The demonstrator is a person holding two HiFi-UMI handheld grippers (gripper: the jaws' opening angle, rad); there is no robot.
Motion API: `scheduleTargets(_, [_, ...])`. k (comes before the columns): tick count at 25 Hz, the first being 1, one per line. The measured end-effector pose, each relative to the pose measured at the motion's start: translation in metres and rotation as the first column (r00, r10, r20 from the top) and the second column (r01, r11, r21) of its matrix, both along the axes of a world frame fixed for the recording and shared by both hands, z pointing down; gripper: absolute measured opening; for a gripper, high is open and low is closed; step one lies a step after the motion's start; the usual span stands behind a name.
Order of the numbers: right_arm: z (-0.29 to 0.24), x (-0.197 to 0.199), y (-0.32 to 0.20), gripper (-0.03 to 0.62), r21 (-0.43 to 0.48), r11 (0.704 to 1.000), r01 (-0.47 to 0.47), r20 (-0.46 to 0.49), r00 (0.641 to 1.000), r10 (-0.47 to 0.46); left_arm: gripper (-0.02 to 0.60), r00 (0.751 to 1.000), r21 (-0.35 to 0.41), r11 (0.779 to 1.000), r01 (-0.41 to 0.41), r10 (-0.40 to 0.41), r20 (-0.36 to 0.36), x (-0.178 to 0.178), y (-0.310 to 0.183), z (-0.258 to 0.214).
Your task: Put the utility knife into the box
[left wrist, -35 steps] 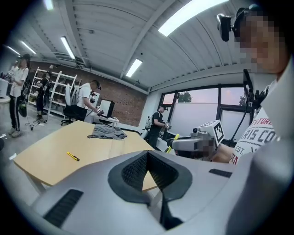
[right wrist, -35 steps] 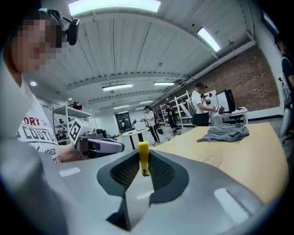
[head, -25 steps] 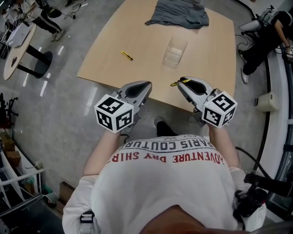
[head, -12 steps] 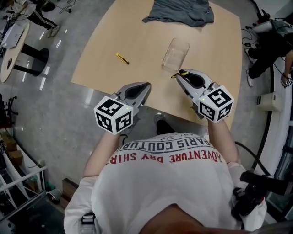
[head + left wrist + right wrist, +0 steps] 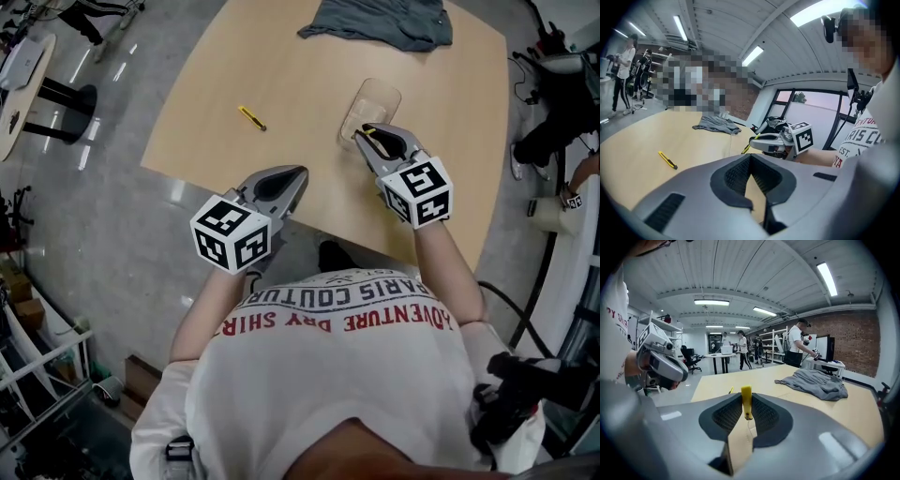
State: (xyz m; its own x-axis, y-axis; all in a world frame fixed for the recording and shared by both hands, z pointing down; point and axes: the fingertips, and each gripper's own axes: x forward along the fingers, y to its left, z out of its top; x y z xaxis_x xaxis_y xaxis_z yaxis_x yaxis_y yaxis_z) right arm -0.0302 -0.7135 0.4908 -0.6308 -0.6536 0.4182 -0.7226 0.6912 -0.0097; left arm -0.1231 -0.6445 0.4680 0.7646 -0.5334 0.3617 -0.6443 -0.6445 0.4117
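My right gripper [image 5: 367, 134] is shut on a yellow utility knife [image 5: 376, 137], and its tips hover at the near end of the clear plastic box [image 5: 376, 96] on the wooden table. In the right gripper view the knife [image 5: 746, 395] stands upright between the pads. A second yellow utility knife [image 5: 251, 117] lies on the table to the left; it also shows in the left gripper view [image 5: 668, 160]. My left gripper [image 5: 296, 174] hangs at the table's near edge, shut and with nothing in it.
A grey cloth [image 5: 380, 19] lies bunched at the far end of the table [image 5: 309, 66]. The table's near edge runs just under the left gripper. People and furniture stand off to the left, beyond the table.
My right gripper has carried the knife forward from the table's near edge to the near end of the box. The left gripper has barely moved.
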Motion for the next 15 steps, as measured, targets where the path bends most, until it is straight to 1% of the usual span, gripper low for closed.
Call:
scheduleTargets(4, [0.031, -0.003, -0.006, 0.058, -0.056, 0.998, -0.011, -0.076, 0.997, 0.007, 0.002, 1.0, -0.026, 1.0, 0.0, 0.001, 0.005, -0.002, 0.003, 0.005])
scheduleTargets(11, [0.064, -0.005, -0.009, 0.058, -0.146, 0.988, -0.054, -0.098, 0.994, 0.039, 0.002, 1.0, -0.051, 0.999, 0.006, -0.005, 0.016, -0.012, 0.007, 0.005])
scheduleTargets(15, [0.072, -0.006, -0.012, 0.058, -0.167, 0.984, -0.064, -0.114, 0.992, 0.046, 0.002, 1.0, -0.054, 0.998, 0.012, -0.011, 0.019, -0.017, 0.003, 0.004])
